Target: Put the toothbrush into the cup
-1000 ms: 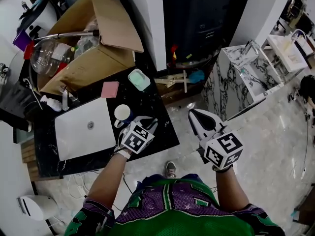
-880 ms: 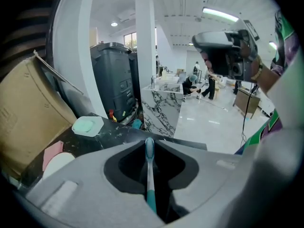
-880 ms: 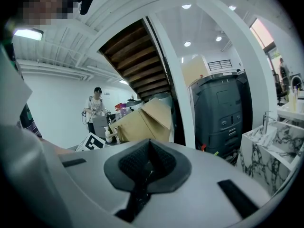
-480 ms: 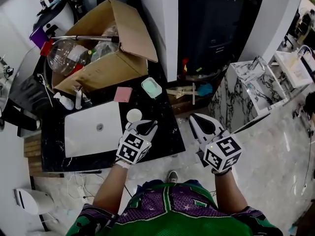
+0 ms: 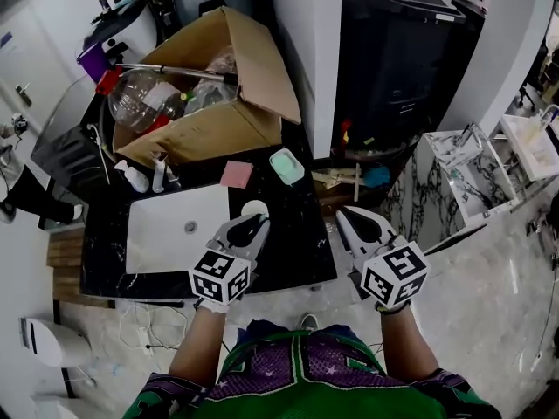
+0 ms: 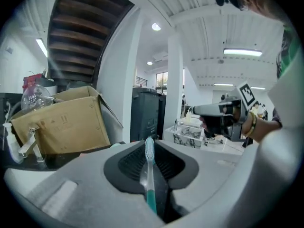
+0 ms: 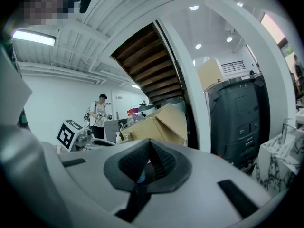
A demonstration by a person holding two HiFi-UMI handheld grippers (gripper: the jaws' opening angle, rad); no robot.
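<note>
My left gripper [image 5: 257, 223] is shut on a toothbrush [image 6: 150, 175] with a teal handle, which sticks out forward between the pads, its pale blue bristle head beyond them. In the head view this gripper hangs over the black table, its tip just in front of the white cup [image 5: 254, 207], which it partly covers. My right gripper [image 5: 349, 218] floats off the table's right edge. Its jaws are together, with nothing held.
On the black marble table [image 5: 297, 264] lie a white laptop [image 5: 179, 230], a pink pad [image 5: 237, 174] and a green soap box [image 5: 286, 166]. Behind them are an open cardboard box [image 5: 218, 125] with a clear bottle [image 5: 144, 99] and a spray bottle [image 5: 134, 178]. A marble cabinet [image 5: 454, 160] stands to the right.
My left gripper has risen with the toothbrush and drawn back toward me; the cup, earlier to its left, now lies just past its tip. The right gripper has shifted only slightly.
</note>
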